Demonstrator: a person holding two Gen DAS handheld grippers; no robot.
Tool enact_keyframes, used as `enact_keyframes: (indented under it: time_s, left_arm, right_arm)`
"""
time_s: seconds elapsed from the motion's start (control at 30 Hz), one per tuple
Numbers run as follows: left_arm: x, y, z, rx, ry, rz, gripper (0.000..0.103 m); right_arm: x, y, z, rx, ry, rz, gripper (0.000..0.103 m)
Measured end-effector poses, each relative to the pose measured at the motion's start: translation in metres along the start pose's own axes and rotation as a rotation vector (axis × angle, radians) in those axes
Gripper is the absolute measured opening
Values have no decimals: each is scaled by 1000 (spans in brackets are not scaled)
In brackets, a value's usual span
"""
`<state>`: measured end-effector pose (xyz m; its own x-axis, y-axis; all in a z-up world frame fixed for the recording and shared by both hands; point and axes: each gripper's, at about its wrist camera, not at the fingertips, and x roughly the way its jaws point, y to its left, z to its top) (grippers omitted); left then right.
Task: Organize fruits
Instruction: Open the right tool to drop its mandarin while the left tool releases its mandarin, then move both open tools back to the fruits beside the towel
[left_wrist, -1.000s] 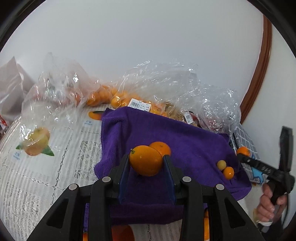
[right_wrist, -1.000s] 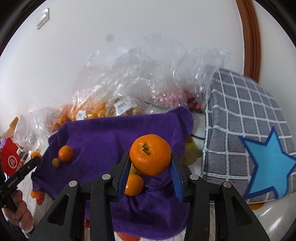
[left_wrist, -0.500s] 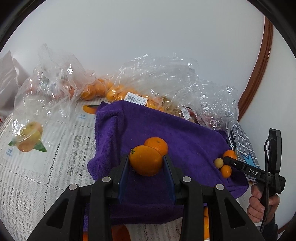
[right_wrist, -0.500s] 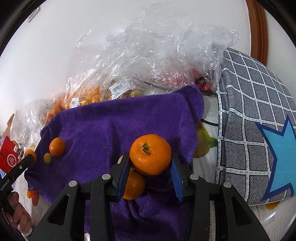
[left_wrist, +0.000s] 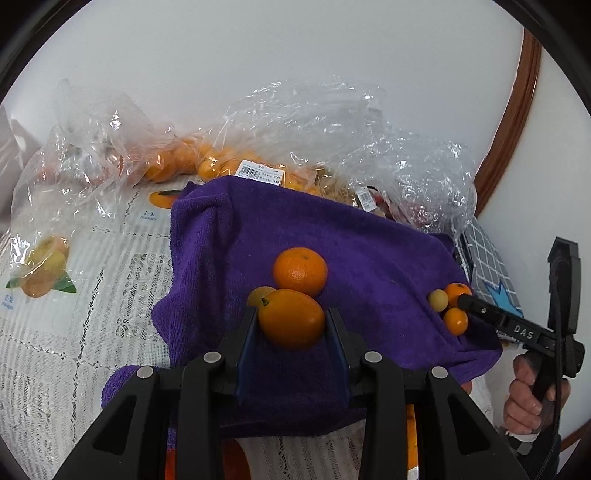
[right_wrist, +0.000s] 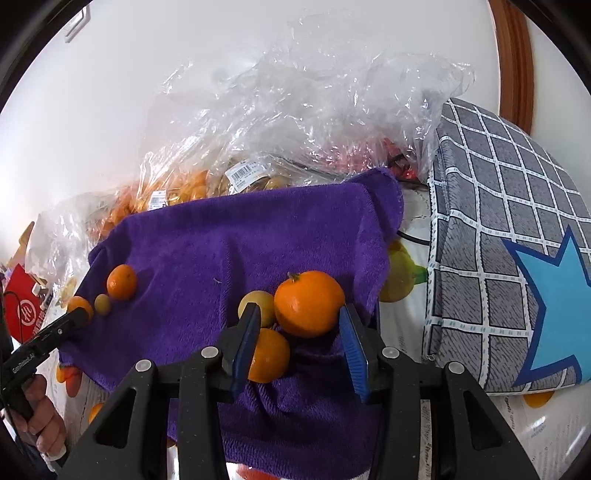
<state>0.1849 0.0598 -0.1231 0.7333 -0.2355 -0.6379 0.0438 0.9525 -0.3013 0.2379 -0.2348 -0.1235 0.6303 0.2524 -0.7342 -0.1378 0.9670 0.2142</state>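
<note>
On the purple towel (left_wrist: 369, 251), two fruit groups sit at opposite edges. The left gripper (left_wrist: 291, 325) is clamped on an oval orange fruit (left_wrist: 291, 318) beside a round mandarin (left_wrist: 300, 271). The right gripper (right_wrist: 299, 326) stands parted around a mandarin (right_wrist: 308, 302); whether its pads touch the skin cannot be told. The fruit looks light, smooth-skinned and soft enough to bruise. Take hold across the widest girth with modest pressure. On the towel's nap it is unlikely to roll.
</note>
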Motion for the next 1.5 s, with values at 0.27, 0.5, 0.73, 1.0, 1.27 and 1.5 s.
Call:
enact_keyframes:
  time_s: [0.27,0.5,0.73,1.0,1.27,1.5]
  left_arm:
    - [2,-3,-2,25,8,27,34]
    - [1,-3,-1,26,2,35,36]
    - [-15,6,-2,-11,-63,21,40]
    - [-44,10,-9,-20,-139,27,40]
    - [-66,19,-27,-21,-141,44,40]
    - [-67,21,-29,-13,-130,53,40]
  right_arm:
    - [-8,0,-3,-5,-23,-16,51]
    - [-22,1,-7,-1,-73,-55,52]
    - [-60,10,-17,34,-147,-78,52]
    - [-88,56,-60,-37,-94,6,43]
    - [-64,89,-89,-140,28,54,27]
    - [-39,89,-85,-131,95,66,28]
